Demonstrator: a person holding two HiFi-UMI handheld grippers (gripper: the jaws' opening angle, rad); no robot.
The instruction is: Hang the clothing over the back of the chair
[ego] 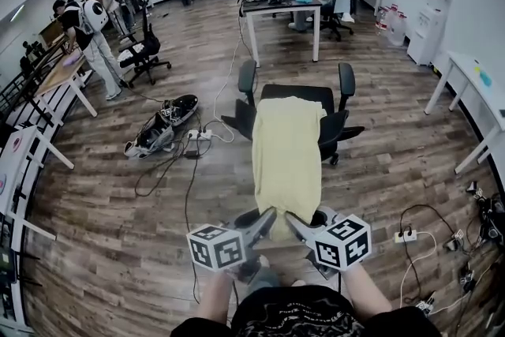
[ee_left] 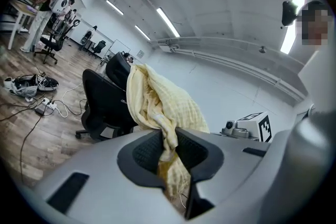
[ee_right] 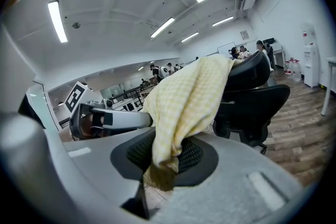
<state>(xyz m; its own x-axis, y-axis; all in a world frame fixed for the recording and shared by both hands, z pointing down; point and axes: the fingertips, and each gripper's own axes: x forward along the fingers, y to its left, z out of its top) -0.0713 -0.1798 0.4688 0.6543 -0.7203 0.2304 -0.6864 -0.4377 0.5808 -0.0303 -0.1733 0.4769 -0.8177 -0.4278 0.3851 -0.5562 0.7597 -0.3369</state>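
Note:
A pale yellow checked garment (ego: 286, 155) lies draped over the back of a black office chair (ego: 341, 126) and hangs down toward me. My left gripper (ego: 267, 219) is shut on the garment's near left corner (ee_left: 167, 139), the cloth pinched between its pads. My right gripper (ego: 298, 222) is shut on the near right corner (ee_right: 168, 149). Both grippers sit close together, low and in front of the chair back. In the left gripper view the chair (ee_left: 102, 107) stands just behind the cloth; in the right gripper view its backrest (ee_right: 252, 86) shows under the fabric.
Cables and a power strip (ego: 199, 135) lie on the wooden floor left of the chair, beside shoes (ego: 162, 126). A white table (ego: 282, 8) with seated people stands behind. Desks line the left wall (ego: 55, 87) and right wall (ego: 473, 83). More cables (ego: 430, 241) lie at right.

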